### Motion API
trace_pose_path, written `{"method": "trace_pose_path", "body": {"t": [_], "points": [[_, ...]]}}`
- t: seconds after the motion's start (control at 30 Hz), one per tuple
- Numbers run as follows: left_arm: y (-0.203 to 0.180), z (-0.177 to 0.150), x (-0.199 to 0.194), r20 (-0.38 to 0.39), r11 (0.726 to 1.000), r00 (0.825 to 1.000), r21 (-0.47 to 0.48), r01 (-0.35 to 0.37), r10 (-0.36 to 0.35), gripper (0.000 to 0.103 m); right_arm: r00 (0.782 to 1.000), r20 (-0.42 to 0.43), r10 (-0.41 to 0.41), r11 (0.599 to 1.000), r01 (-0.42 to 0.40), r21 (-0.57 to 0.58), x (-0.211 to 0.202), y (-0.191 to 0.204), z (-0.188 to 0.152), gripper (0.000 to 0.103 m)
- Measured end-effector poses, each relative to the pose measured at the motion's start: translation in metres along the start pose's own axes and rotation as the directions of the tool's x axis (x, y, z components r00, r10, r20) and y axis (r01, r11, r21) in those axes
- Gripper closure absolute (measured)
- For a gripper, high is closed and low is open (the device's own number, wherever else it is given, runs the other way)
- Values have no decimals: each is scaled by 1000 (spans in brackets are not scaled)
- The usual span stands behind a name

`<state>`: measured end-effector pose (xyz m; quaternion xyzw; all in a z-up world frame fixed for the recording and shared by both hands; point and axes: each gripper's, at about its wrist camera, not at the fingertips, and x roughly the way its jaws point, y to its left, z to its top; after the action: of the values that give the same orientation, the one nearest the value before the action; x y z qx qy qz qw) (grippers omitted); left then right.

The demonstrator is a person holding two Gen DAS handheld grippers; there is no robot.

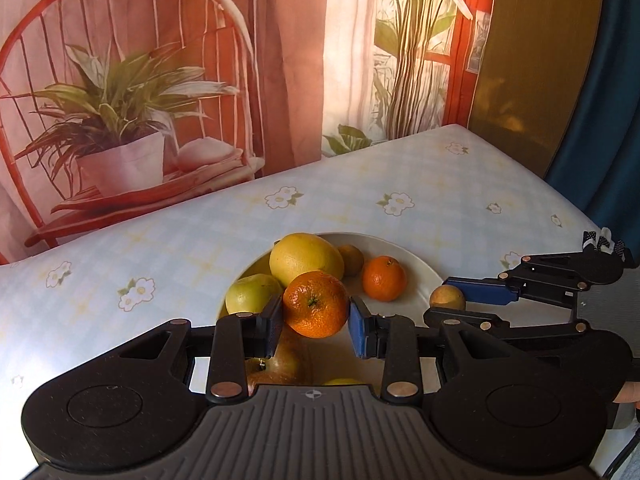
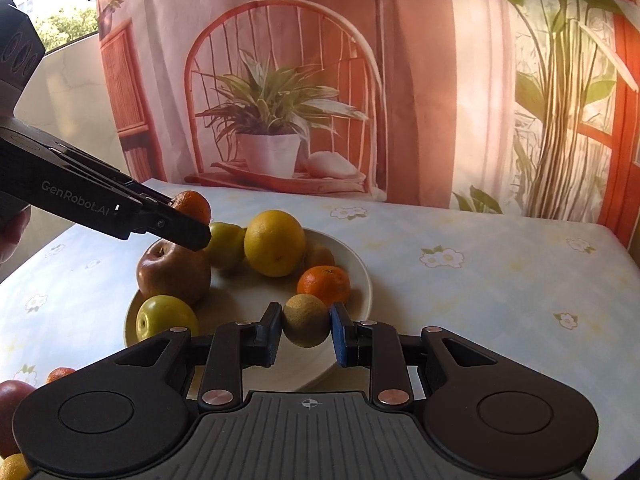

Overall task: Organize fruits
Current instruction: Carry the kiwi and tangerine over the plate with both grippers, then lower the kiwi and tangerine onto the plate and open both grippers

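A white plate (image 1: 416, 280) on the flowered tablecloth holds a big yellow citrus (image 1: 306, 258), a green apple (image 1: 252, 294), an orange mandarin (image 1: 383, 278) and a small brownish fruit behind. My left gripper (image 1: 316, 316) is shut on another mandarin (image 1: 316, 305), held above the plate. My right gripper (image 2: 306, 330) is shut on a small tan round fruit (image 2: 306, 320) over the plate's near rim (image 2: 360, 280). In the right wrist view a red-brown apple (image 2: 174, 274), a second green apple (image 2: 166, 318) and the left gripper (image 2: 192, 220) with its mandarin (image 2: 196, 204) also show.
More fruit lies on the cloth at the lower left of the right wrist view: a red apple (image 2: 12, 396), a small mandarin (image 2: 60, 374) and a yellow one (image 2: 14, 466). A printed backdrop (image 1: 160, 80) hangs behind the table's far edge. Bare cloth (image 2: 500, 280) stretches right of the plate.
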<state>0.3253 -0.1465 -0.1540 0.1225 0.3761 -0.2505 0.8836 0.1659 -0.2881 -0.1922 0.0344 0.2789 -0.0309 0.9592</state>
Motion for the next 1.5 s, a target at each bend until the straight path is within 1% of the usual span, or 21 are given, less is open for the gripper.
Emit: {"method": "trace_pose_path", "body": {"t": [0.13, 0.2, 0.3, 0.43, 0.7, 0.83, 1.03, 1.17, 1.27, 1.5], "points": [[1, 6, 19, -42, 999, 999, -9, 32, -32, 67, 1000, -29, 9, 998, -11, -57, 14, -2, 3, 79], [3, 5, 28, -70, 999, 997, -17, 37, -38, 67, 999, -43, 30, 998, -32, -58, 18, -6, 5, 79], [2, 3, 37, -99, 999, 994, -1, 39, -39, 67, 999, -44, 30, 998, -33, -61, 22, -10, 6, 79], [0, 4, 41, -108, 999, 993, 11, 41, -40, 67, 998, -51, 29, 997, -33, -71, 25, -11, 5, 79], [-3, 7, 49, -134, 999, 991, 40, 24, -19, 65, 998, -53, 21, 996, -25, -89, 27, -10, 6, 78], [-2, 7, 49, -132, 999, 991, 42, 18, -12, 65, 999, -51, 19, 996, -24, -91, 26, -10, 6, 78], [3, 7, 40, -111, 1000, 994, 8, 6, -5, 65, 999, -34, 15, 997, -17, -69, 18, -11, 5, 78], [5, 5, 28, -81, 1000, 997, -20, 4, -5, 65, 1000, -17, 15, 999, -15, -39, 10, -11, 6, 77], [8, 2, 16, -57, 999, 998, -41, 2, -5, 65, 1000, -6, 11, 1000, -11, -25, 2, -8, 5, 74], [13, -12, -18, -9, 996, 1000, -84, -20, 19, 65, 1000, 21, 17, 1000, -17, 9, -19, 4, 0, 74]]}}
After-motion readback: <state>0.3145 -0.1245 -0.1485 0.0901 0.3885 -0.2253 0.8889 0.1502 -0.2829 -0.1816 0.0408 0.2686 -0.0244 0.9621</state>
